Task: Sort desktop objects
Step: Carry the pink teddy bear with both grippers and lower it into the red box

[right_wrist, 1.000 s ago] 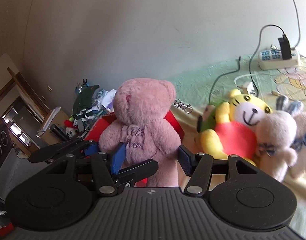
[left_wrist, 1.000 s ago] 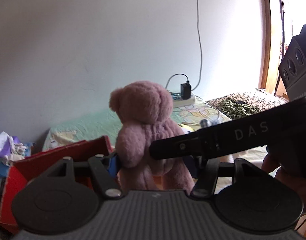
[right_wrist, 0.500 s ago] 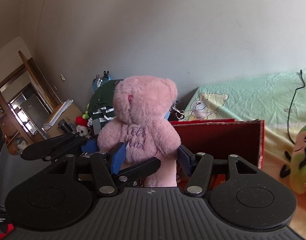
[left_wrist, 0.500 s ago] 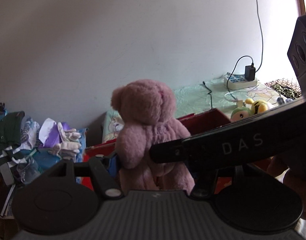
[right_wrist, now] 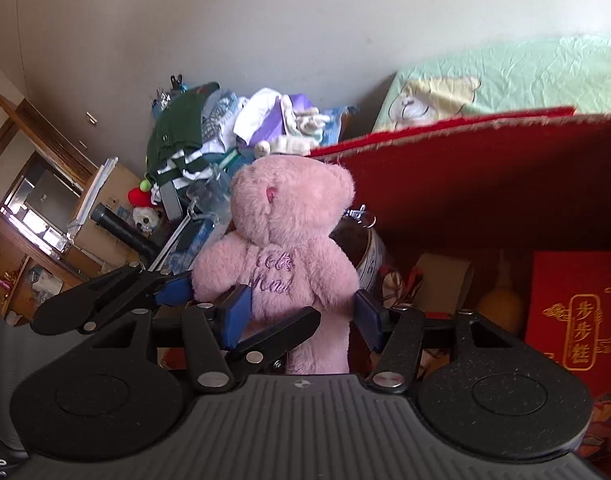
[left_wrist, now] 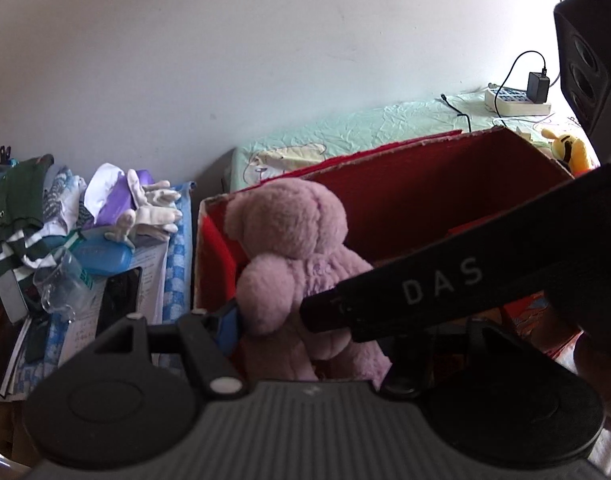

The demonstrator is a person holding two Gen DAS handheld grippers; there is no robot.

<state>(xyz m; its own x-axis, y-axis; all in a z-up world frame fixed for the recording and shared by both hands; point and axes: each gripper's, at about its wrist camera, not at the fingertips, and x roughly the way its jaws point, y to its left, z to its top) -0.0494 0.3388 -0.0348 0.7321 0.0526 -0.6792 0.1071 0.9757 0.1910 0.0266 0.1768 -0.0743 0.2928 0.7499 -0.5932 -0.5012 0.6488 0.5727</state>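
- Pink teddy bear (right_wrist: 283,256) upright, back to both cams, purple stitched lettering on its back in right wrist view
- Right gripper (right_wrist: 301,314) pinching bear at lower torso, blue pads (right_wrist: 237,312) pressed into fur at 9 and 3 o'clock of the body
- Left gripper (left_wrist: 305,320) also clamped on bear: blue pad touching its side at 9 o'clock; other finger hidden behind right tool's black arm marked "DAS" (left_wrist: 441,284), crossing in from 3 o'clock
- In right wrist view, left tool's fingers (right_wrist: 173,292) reach bear from 9 o'clock
- Bear held over open red box (left_wrist: 445,184), near box's 9 o'clock wall; legs hang below grip, can't tell if touching anything
- Inside box, right wrist view: round tin w/ key ring (right_wrist: 365,248) just behind bear, red packet w/ gold characters (right_wrist: 577,320) at 3 o'clock, yellow object (right_wrist: 499,308) between them
- Clothes/gloves pile (left_wrist: 105,208) beside box at 9 o'clock
- Green sheet (left_wrist: 365,132) behind box at 12 o'clock; power strip w/ charger (left_wrist: 517,98) and yellow plush (left_wrist: 569,152) at 2 o'clock, well apart from bear
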